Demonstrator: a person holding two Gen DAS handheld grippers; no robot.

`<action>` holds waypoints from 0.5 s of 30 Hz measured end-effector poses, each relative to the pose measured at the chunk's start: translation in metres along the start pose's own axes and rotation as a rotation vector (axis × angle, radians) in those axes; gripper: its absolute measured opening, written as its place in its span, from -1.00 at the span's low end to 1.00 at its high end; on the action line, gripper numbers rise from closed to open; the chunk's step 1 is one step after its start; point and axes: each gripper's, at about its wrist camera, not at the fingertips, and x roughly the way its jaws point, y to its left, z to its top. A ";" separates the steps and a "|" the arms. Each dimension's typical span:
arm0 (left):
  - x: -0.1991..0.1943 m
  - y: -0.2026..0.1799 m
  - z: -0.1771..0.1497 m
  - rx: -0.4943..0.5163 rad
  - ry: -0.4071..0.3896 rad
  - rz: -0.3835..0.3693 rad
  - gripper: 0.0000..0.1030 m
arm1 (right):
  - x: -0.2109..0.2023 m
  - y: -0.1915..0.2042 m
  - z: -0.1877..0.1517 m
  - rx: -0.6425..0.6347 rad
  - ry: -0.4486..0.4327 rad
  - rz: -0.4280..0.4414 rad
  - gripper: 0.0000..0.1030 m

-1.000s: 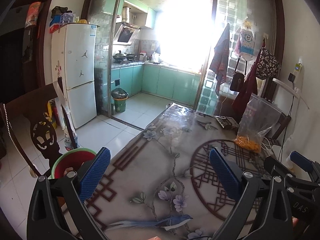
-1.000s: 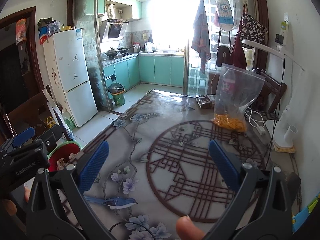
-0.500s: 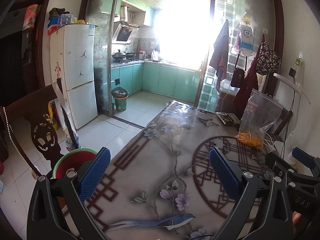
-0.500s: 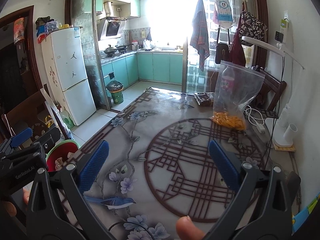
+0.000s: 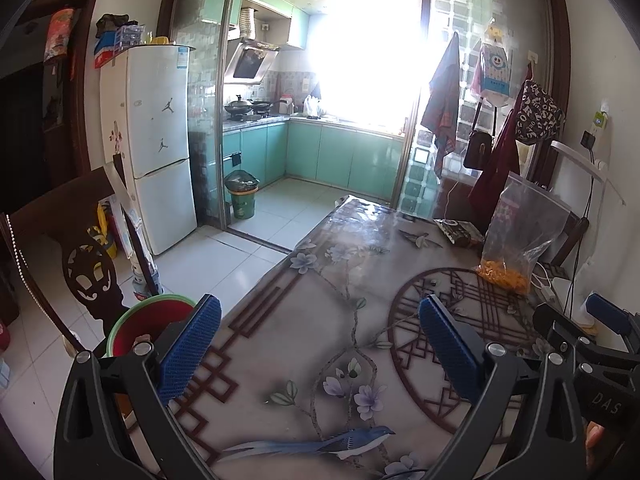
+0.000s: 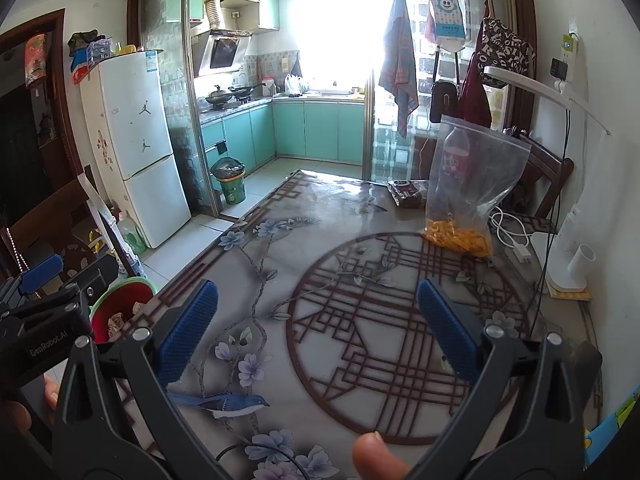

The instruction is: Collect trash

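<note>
Red bin (image 6: 120, 308) sits on the floor at the bench's left edge, low enough that scraps could be dropped straight off the bench (image 5: 320, 320); judged to be the collecting point. Crumpled bits already lie in it.

Left tool (image 5: 316, 344): wide, holding nothing, poised over the bench's near left part, next to the bin.

Right tool (image 6: 316, 328): also wide and empty, over the round lattice pattern. A fingertip (image 6: 372, 452) shows at the bottom edge.

Far right: a clear bag (image 6: 472, 184) stands upright, orange pieces settled at its base; dark wrapper (image 6: 408, 194) just beside it. Likely the trash, well apart from both tools.

Right view alone shows a bottle (image 6: 454, 156) behind the bag, the bin's contents, and the white lamp base (image 6: 568, 256). Left view shows the chair back (image 5: 80, 264) by the bin.
</note>
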 end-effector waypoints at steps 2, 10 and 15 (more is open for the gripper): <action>0.000 0.000 0.000 -0.001 -0.001 0.001 0.85 | 0.000 0.000 0.000 -0.001 0.001 0.001 0.91; 0.004 0.000 0.001 0.006 0.006 0.000 0.85 | 0.005 0.000 0.001 0.003 0.011 -0.001 0.91; 0.005 0.000 0.001 0.006 0.008 0.000 0.85 | 0.009 -0.002 0.000 0.004 0.018 -0.002 0.91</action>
